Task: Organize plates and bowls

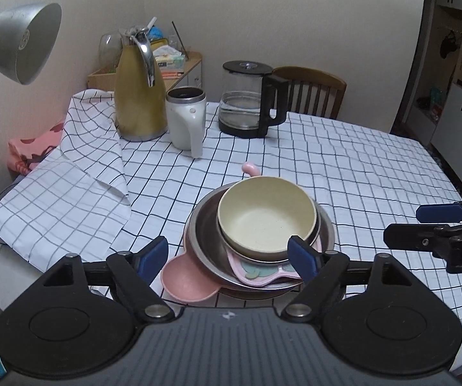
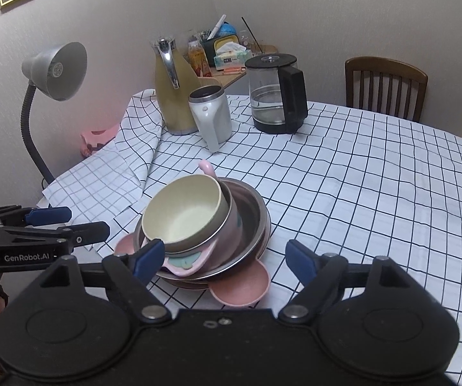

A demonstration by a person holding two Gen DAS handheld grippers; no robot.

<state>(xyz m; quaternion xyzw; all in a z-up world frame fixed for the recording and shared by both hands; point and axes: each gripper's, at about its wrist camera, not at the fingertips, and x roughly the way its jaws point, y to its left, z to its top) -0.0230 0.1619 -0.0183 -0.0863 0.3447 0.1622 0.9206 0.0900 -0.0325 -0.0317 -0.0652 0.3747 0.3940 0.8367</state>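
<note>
Stack of dishes sits near the near edge of the tabletop (image 1: 375, 160), on a white cloth with a dark grid. Cream bowl (image 1: 266, 215) on top, tilted slightly toward the left in the right wrist view; under it a pink bowl (image 2: 231, 225), then a pink patterned plate (image 1: 256, 273) poking out on the near side, all nested in a steel dish (image 1: 205, 234). Lowest is a pink eared plate (image 1: 189, 280), one round lobe sticking out near-left, a small pink handle (image 1: 250, 169) showing at the far side. Left tongs (image 1: 231, 257) spread wide, gripping nothing, blue pads either side of the stack's near rim; whether the right pad touches the pink patterned plate cannot be told. Right tongs (image 2: 221, 257) likewise spread wide and empty, the left pad (image 2: 149, 255) close against the stack's near edge, contact unclear. Far side of the tabletop: gold thermos jug (image 1: 139, 96), white lidded mug (image 1: 187, 119) just beside it, glass kettle (image 1: 250, 99) with black handle to the right. Grey desk lamp (image 1: 18, 41) at far left. Wooden chair (image 1: 314, 93) behind the tabletop.
</note>
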